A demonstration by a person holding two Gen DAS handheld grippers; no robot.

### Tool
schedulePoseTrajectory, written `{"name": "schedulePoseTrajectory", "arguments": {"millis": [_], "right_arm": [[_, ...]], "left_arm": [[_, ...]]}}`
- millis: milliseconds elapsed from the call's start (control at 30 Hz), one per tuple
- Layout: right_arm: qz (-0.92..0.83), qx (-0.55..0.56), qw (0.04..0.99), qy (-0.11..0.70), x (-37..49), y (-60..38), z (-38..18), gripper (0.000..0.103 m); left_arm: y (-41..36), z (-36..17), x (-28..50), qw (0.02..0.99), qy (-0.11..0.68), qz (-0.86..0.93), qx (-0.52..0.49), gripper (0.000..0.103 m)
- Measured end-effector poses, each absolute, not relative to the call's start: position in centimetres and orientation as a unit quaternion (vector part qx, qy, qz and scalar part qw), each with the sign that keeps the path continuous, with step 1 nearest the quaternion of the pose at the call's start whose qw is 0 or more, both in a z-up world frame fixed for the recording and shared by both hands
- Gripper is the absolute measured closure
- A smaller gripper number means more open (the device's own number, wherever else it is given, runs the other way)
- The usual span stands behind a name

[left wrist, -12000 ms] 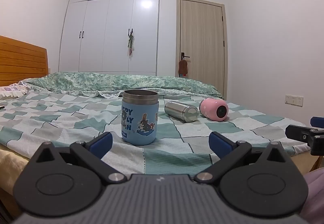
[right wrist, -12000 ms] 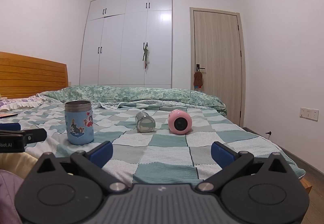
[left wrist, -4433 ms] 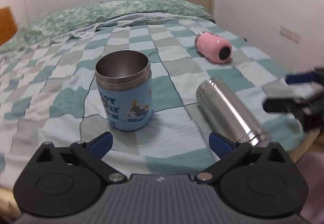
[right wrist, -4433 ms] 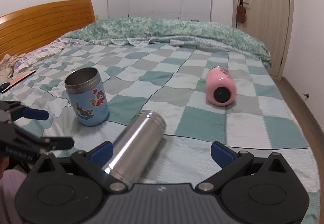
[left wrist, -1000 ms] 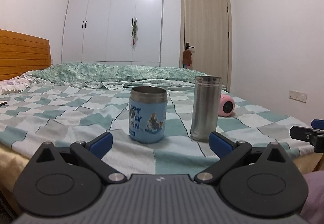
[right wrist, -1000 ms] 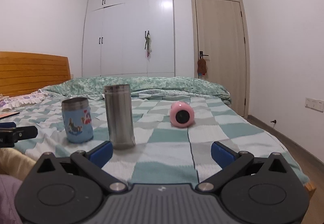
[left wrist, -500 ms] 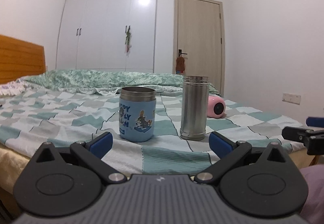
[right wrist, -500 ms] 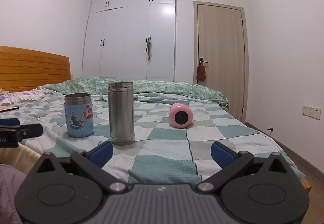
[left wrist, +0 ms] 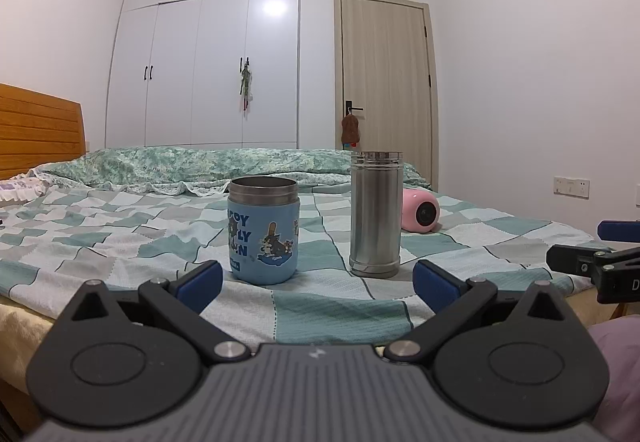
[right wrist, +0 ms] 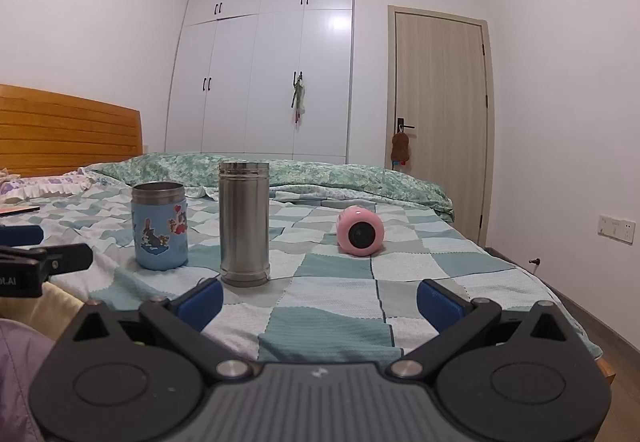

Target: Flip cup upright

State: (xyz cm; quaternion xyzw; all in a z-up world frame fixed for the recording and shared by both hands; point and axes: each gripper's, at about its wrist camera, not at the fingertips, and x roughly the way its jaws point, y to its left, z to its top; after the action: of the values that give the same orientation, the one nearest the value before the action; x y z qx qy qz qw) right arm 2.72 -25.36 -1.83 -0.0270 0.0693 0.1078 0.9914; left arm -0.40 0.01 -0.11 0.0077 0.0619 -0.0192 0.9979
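Observation:
A tall steel cup [left wrist: 376, 214] stands upright on the checked bed cover [left wrist: 120, 238]; it also shows in the right wrist view [right wrist: 244, 228]. A blue cartoon cup [left wrist: 264, 230] stands upright left of it, seen too in the right wrist view [right wrist: 160, 226]. A pink cup [right wrist: 360, 231] lies on its side farther back right, partly hidden behind the steel cup in the left wrist view [left wrist: 420, 211]. My left gripper [left wrist: 316, 282] is open and empty, short of the cups. My right gripper [right wrist: 320, 300] is open and empty at the bed's near edge.
A wooden headboard [right wrist: 68, 130] stands at the left. A rumpled green quilt [right wrist: 320, 174] lies along the far side of the bed. White wardrobes [right wrist: 264, 62] and a wooden door [right wrist: 440, 114] stand behind. The other gripper shows at each view's edge [left wrist: 600, 266] [right wrist: 36, 262].
Both grippers have drawn back slightly and the views have steadied. The steel cup, lying on its side 4.4 s ago, stands upright.

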Motion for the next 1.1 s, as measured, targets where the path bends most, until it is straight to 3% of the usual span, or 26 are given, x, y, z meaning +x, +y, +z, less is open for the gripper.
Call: {"name": "schedulePoseTrajectory", "arguments": {"millis": [1100], "right_arm": [[0.107,-0.027,0.992,0.067,2.63,-25.25,-1.88,0.000]], "left_arm": [[0.03,0.07,-0.50,0.998,0.057,-0.019,0.008,0.000]]}}
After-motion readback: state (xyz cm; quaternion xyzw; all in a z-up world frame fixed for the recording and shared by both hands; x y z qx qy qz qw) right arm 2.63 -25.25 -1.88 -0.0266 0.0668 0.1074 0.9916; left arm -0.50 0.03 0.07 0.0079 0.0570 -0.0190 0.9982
